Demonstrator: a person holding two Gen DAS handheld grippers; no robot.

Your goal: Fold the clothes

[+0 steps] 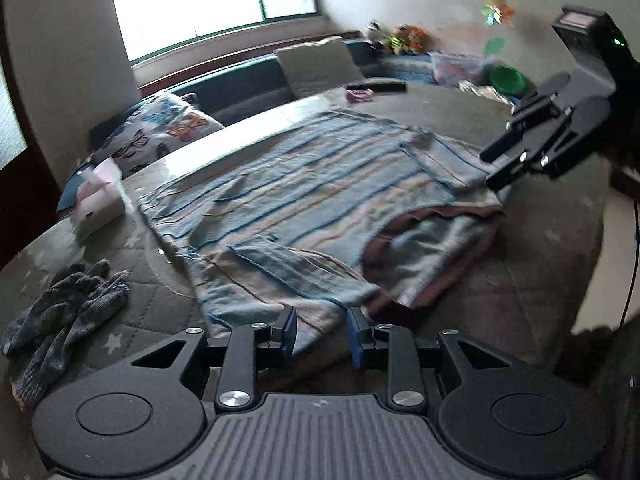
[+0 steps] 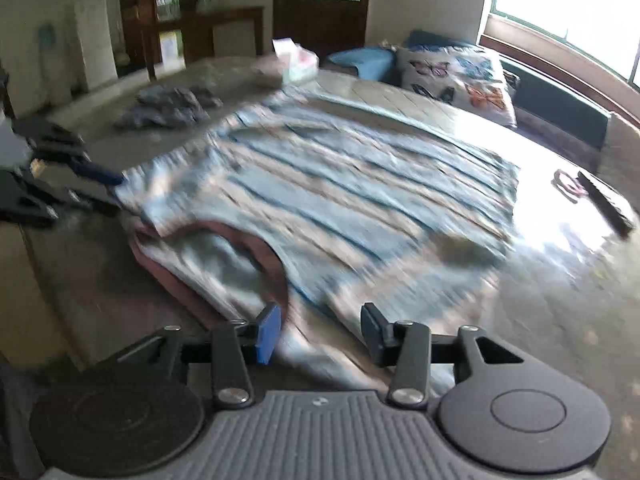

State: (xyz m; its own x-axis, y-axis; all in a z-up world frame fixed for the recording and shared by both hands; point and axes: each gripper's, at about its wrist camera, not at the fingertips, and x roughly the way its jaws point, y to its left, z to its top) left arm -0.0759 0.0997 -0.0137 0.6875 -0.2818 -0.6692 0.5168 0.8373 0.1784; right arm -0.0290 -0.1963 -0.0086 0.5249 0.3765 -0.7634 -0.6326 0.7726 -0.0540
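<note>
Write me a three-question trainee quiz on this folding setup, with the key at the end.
1. True or false: the left gripper is shut on the striped shirt.
2. Which lies closest to the pair of grey gloves? A) the tissue box B) the green bowl C) the butterfly pillow
3. What colour is the trim around the shirt's neck opening?

Key: 1 false, both grippers are open, the right gripper too. 2 A. 3 brownish red.
</note>
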